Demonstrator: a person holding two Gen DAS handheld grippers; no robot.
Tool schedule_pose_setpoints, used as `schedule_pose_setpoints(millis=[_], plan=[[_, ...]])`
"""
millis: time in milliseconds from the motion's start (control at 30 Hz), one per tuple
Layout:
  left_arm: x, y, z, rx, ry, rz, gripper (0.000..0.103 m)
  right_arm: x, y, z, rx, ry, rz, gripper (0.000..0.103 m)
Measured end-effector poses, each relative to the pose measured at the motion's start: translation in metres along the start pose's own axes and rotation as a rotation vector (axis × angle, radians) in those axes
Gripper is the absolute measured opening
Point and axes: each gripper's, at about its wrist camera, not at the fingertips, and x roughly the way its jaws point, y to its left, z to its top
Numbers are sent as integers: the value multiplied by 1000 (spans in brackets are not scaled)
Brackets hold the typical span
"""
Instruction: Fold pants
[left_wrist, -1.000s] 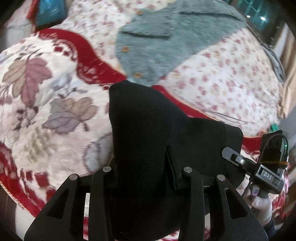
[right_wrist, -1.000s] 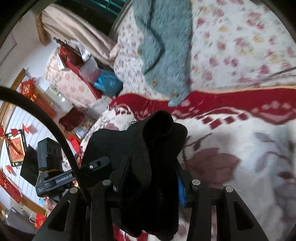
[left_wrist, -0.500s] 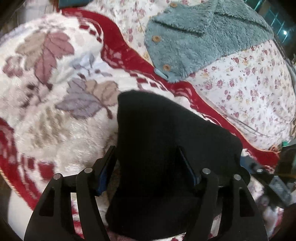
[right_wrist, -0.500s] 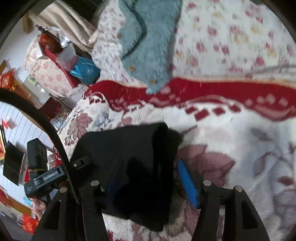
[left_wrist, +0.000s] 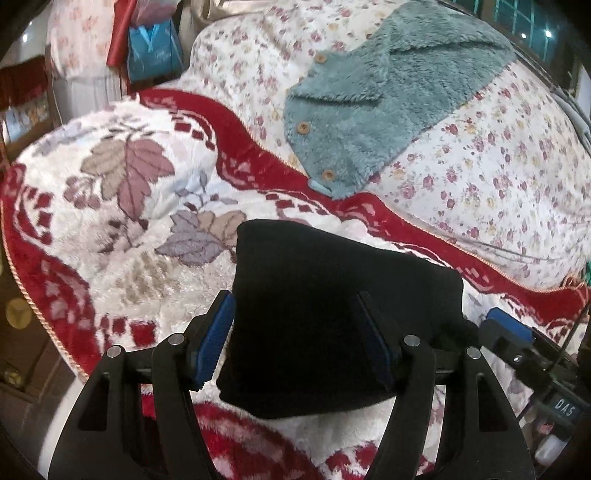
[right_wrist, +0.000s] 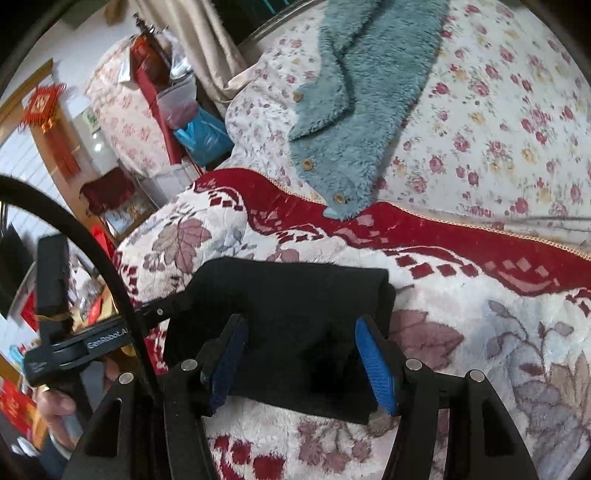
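Note:
The black pants (left_wrist: 332, 314) lie as a folded bundle on the red and white leaf blanket (left_wrist: 122, 221). My left gripper (left_wrist: 294, 297) hovers open over their left part, its blue pads (left_wrist: 212, 339) clear of the cloth. In the right wrist view the pants (right_wrist: 288, 295) lie flat with a thick fold at their right edge. My right gripper (right_wrist: 302, 320) stands open above their near right part, gripping nothing. The right gripper (left_wrist: 509, 332) shows at the right edge of the left view. The left gripper (right_wrist: 92, 341), with a hand under it, shows at the left of the right view.
A teal fleece garment (left_wrist: 388, 92) with wooden buttons lies on the floral quilt (left_wrist: 480, 177) beyond the blanket. The bed's edge drops off at the left, where a blue bag (left_wrist: 153, 51) and cluttered furniture stand.
Both grippers have opened and let go of the pants, which settled flat on the blanket. Both have drawn back and risen a little.

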Motion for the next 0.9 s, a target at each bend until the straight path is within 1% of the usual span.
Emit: schedule_pose_setpoints(millis=[167, 433, 900], plan=[[-7, -8, -9, 11, -16, 22, 67, 1, 8, -8, -6, -1, 5, 60], [-16, -13, -19, 8, -9, 48, 67, 0, 11, -11, -1, 3, 17, 60], [-18, -11, -21, -1, -4, 68, 67, 6, 18, -13, 4, 19, 38, 60]])
